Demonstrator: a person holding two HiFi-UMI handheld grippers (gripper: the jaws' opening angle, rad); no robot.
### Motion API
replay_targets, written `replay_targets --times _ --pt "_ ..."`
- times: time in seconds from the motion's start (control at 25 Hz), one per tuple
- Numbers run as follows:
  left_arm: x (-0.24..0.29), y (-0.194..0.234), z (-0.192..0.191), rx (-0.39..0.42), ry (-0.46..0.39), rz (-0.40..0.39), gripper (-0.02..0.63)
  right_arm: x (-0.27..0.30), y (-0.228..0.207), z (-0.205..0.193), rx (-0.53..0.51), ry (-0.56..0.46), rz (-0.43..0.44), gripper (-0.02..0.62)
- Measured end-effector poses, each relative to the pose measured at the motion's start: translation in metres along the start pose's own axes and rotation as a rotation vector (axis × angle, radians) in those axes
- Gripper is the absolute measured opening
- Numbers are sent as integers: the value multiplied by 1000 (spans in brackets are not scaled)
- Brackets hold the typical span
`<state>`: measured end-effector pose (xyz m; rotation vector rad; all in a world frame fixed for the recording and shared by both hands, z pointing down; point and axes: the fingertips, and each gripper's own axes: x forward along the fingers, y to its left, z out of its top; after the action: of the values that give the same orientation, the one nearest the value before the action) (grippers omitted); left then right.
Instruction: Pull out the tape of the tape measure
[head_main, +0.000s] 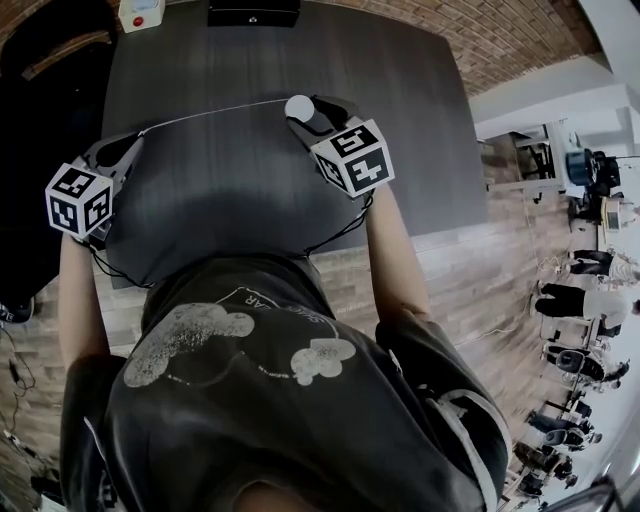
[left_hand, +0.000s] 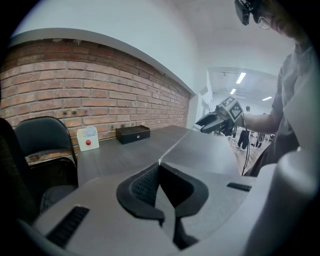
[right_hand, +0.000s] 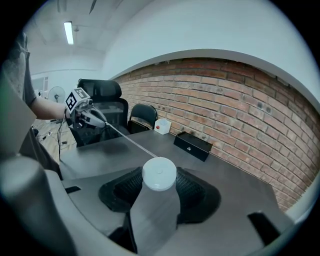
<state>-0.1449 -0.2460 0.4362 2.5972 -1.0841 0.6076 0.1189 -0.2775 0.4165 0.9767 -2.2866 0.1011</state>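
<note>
My right gripper (head_main: 303, 112) is shut on a round white tape measure (head_main: 299, 107), which sits between its black pads (right_hand: 192, 189) as a disc (right_hand: 159, 173). A thin pale tape (head_main: 215, 113) runs taut from the case leftward to my left gripper (head_main: 138, 136), whose jaws are shut on the tape's end. In the left gripper view the tape (left_hand: 180, 141) leaves the closed jaw tips (left_hand: 159, 164) and stretches to the right gripper (left_hand: 216, 120) across the table. From the right gripper view, the tape (right_hand: 127, 139) leads to the left gripper (right_hand: 96, 118). Both are held above the dark table (head_main: 260, 190).
A black box (head_main: 253, 12) lies at the table's far edge, with a small white box with a red button (head_main: 141, 12) beside it. A black chair (left_hand: 42, 142) stands at the table's end by the brick wall (right_hand: 240, 100). The person's torso fills the near side.
</note>
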Motion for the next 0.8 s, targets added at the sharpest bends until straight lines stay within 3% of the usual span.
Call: replay_targets --times 0.36,0.8 --pt "41 15 1 -41 64 27 11 20 -25 -20 31 56 45 230" --pt "74 44 -42 -104 221 73 11 74 -8 -76 88 130 108 230"
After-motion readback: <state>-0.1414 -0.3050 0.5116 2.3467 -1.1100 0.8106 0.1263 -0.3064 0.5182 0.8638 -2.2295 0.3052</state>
